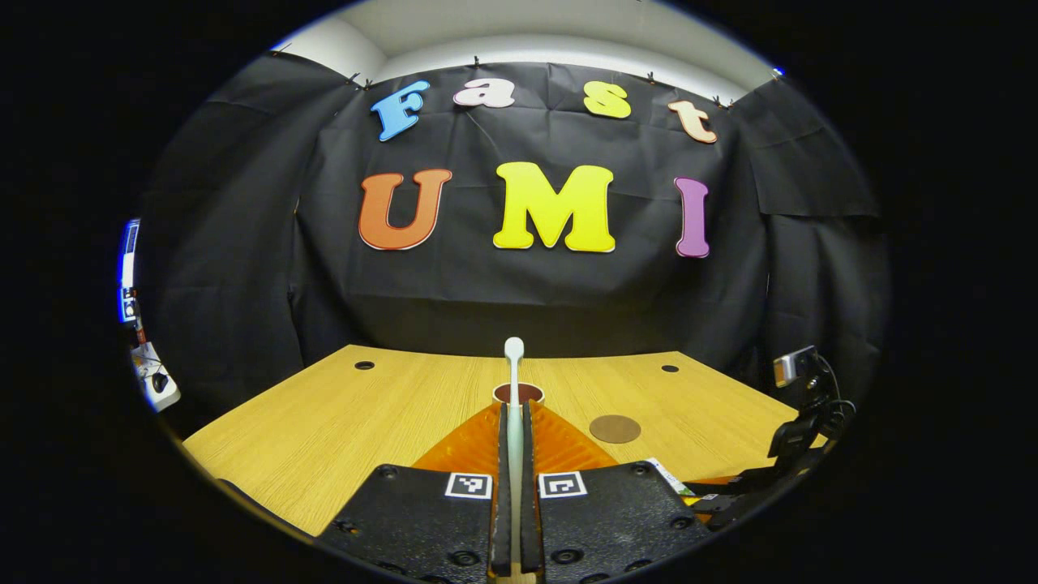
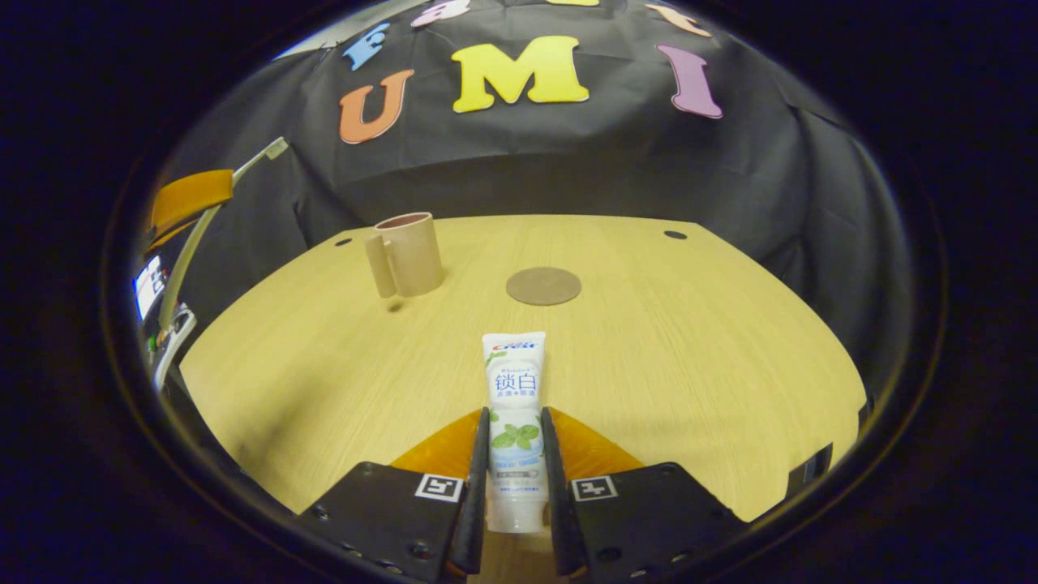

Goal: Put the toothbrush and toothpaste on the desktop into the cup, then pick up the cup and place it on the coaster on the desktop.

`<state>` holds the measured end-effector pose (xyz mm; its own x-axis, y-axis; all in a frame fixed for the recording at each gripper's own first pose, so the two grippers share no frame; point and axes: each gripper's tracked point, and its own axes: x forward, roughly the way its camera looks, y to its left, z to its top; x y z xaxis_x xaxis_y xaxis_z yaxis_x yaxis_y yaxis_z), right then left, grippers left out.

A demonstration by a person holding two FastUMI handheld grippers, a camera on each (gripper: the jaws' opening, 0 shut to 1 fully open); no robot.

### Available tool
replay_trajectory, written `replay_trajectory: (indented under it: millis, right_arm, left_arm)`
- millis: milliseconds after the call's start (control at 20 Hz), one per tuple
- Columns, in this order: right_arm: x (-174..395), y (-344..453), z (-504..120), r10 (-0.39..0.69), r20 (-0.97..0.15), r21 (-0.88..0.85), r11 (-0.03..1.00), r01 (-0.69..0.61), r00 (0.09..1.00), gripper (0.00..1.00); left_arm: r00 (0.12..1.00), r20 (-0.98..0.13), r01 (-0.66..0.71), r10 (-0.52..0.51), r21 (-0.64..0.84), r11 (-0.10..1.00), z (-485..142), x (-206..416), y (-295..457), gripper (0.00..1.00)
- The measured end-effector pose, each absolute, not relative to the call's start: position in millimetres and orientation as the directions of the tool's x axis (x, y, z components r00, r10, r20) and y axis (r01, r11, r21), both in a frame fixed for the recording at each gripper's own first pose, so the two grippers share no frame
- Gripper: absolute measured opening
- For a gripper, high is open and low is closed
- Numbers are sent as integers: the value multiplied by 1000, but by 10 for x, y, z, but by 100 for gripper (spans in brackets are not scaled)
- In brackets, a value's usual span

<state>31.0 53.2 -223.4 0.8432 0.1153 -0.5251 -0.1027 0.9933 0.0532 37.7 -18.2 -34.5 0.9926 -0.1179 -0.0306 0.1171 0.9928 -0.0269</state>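
Here my left gripper is clamped on the toothbrush, head pointing away, above the cup. My right gripper squeezes the toothpaste, lengthwise towards the coaster.

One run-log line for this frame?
left gripper: shut on toothbrush, above cup | right gripper: shut on toothpaste | coaster: bare

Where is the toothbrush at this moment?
In the left gripper view the toothbrush is clamped in the left hand-held gripper, head raised above the cup, with the coaster to its right.
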Motion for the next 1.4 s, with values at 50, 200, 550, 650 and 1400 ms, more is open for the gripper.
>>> replay_trajectory:
  millis: [50, 200, 550, 650, 1400]
  right_arm:
    - [327, 498, -2134, 117, -500, 61, 993, -100, 858, 34]
    - [347, 456, -1948, 143, -441, 74, 990, -123, 886, 34]
    - [525, 386, -1753, 164, -353, 53, 986, -156, 921, 34]
    - [613, 345, -1757, 155, -347, 49, 988, -148, 925, 34]
    - [765, 216, -1960, 135, -368, 87, 990, -110, 920, 34]
  left_arm:
    - [992, -39, 118, -119, -32, 993, -325, 465, -183, 7]
    - [991, -27, 129, -130, -46, 991, -222, 695, -213, 7]
    - [991, 3, 136, -136, 13, 991, -2, 1602, -369, 7]
    - [991, 21, 131, -131, 17, 991, 73, 1812, -370, 7]
    - [997, 15, 82, -82, -29, 996, -44, 2632, -406, 8]
